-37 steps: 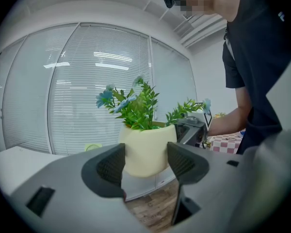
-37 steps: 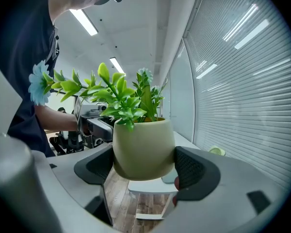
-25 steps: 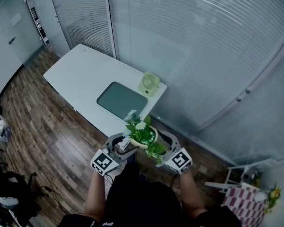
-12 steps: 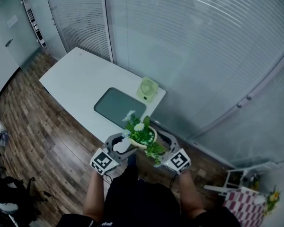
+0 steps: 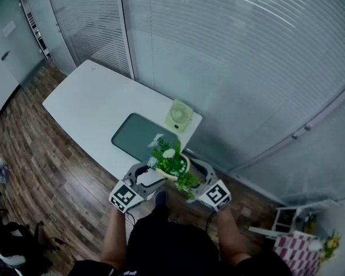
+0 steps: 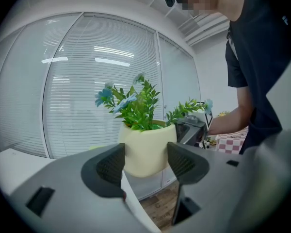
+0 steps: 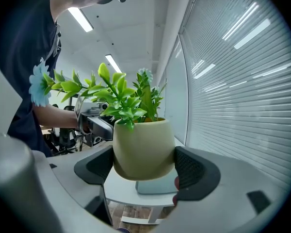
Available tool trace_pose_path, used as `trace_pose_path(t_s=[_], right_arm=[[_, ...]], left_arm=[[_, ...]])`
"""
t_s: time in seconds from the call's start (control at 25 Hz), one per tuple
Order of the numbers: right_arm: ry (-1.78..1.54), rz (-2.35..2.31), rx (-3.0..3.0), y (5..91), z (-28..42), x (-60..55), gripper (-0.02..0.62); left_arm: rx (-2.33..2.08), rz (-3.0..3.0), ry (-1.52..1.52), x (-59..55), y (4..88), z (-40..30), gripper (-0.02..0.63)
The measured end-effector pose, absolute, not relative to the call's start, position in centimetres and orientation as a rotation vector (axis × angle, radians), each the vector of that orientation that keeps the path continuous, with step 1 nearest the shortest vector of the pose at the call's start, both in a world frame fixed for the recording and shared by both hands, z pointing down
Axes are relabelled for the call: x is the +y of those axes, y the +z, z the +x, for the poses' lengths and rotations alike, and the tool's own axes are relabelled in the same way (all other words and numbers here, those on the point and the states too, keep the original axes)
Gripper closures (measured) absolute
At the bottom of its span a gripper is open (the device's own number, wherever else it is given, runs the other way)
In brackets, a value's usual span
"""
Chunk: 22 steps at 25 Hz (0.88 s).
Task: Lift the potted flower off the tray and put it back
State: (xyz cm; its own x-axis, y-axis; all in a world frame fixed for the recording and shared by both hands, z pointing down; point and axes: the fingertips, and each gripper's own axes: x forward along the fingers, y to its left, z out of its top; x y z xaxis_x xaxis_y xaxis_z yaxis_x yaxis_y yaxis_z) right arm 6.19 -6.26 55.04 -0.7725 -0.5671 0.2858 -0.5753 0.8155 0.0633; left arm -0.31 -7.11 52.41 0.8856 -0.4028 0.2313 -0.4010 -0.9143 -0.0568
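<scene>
The potted flower (image 5: 173, 165), a cream pot with green leaves and pale blue blooms, hangs in the air just off the near corner of the white table (image 5: 86, 105). The grey-green tray (image 5: 137, 140) lies bare on the table beyond it. My left gripper (image 5: 152, 175) and right gripper (image 5: 196, 175) press on the pot from opposite sides. In the right gripper view the pot (image 7: 143, 147) sits tight between the jaws of the right gripper (image 7: 143, 166). The left gripper view shows the pot (image 6: 146, 149) flanked by the jaws of the left gripper (image 6: 145, 164).
A small light green fan-like object (image 5: 179, 115) stands on the table next to the tray's far end. Glass walls with blinds (image 5: 247, 68) run behind the table. Below the pot is wooden floor (image 5: 52, 171); bags (image 5: 6, 252) lie at lower left.
Both grippers keep their hold on the pot. In the head view the table and tray have drawn closer to the held pot.
</scene>
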Motion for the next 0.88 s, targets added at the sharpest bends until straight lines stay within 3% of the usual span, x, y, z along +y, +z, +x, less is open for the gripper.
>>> trace_pose_path(t_s=[0.88], right_arm=[[0.099,0.891,-2.653,58.3,3.8,-12.9,0.222]], left_arm=[[0.601,-3.09,-0.43,-14.0,56.1,-2.7,0.333]])
